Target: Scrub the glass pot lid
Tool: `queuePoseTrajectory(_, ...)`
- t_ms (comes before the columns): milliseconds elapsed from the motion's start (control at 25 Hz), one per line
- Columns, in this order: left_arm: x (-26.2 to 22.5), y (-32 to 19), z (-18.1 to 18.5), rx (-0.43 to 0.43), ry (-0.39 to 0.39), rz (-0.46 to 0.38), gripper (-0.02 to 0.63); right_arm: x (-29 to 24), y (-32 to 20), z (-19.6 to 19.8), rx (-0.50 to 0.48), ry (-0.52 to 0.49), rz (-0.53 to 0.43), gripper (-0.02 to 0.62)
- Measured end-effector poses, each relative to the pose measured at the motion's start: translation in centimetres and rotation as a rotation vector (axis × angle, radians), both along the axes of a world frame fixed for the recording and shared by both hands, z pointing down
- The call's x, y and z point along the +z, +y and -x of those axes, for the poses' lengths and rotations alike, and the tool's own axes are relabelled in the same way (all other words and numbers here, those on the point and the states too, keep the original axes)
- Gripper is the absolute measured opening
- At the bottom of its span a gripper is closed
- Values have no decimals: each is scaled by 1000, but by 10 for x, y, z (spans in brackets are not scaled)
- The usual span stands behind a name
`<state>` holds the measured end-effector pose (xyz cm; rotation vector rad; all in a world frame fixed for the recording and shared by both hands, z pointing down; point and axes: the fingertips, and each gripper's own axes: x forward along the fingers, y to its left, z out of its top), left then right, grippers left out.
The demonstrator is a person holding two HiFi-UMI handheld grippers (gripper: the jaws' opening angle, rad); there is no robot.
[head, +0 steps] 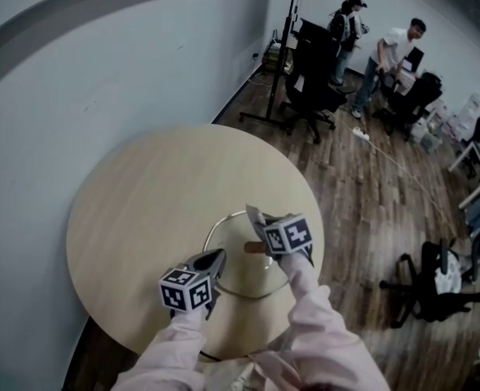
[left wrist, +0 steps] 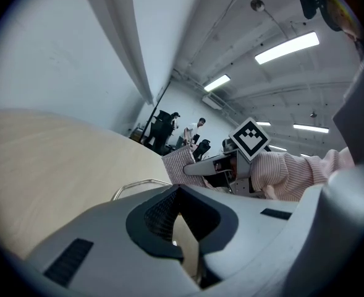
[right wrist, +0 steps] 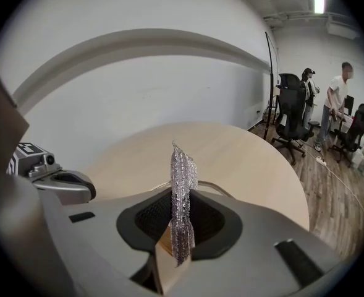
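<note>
Left tongs (head: 216, 258) are nearest, jaws together at the 9 o'clock rim of the glass pot lid (head: 235, 274). From the left gripper view I can't say for sure whether they pinch the rim or just sit against it. Right tongs (head: 263, 227) are clamped on a silvery mesh scrub cloth (head: 253, 216), standing up above the lid's 1 o'clock side, by the knob (head: 257, 248). Lid lies flat toward the 5 o'clock part of the round table (head: 154, 182), near the edge. Risks, as I read it: if left isn't really holding, scrubbing pressure likely skates the lid over that smooth top and off onto the wood floor (head: 370, 194), breaking the glass. Cloth is held by one thin edge, so it could fold or pull out. Plain wall (head: 101, 63) runs from 9 to 12. Light stand (head: 282, 63), office chairs (head: 313, 88) and two people (head: 347, 24) at 1 o'clock, well apart from us.
</note>
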<state>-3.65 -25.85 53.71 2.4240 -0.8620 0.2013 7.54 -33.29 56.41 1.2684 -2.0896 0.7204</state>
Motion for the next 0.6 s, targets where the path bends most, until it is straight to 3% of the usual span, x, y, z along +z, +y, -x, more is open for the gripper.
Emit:
queuePoseTrajectory(280, 5, -1, 4, -9, -4, 14, -3, 18, -8, 0, -45, 161, 71, 84)
queuePoseTrajectory(600, 11, 3, 3, -7, -13, 30, -3, 27, -15, 2, -97, 257, 122, 84)
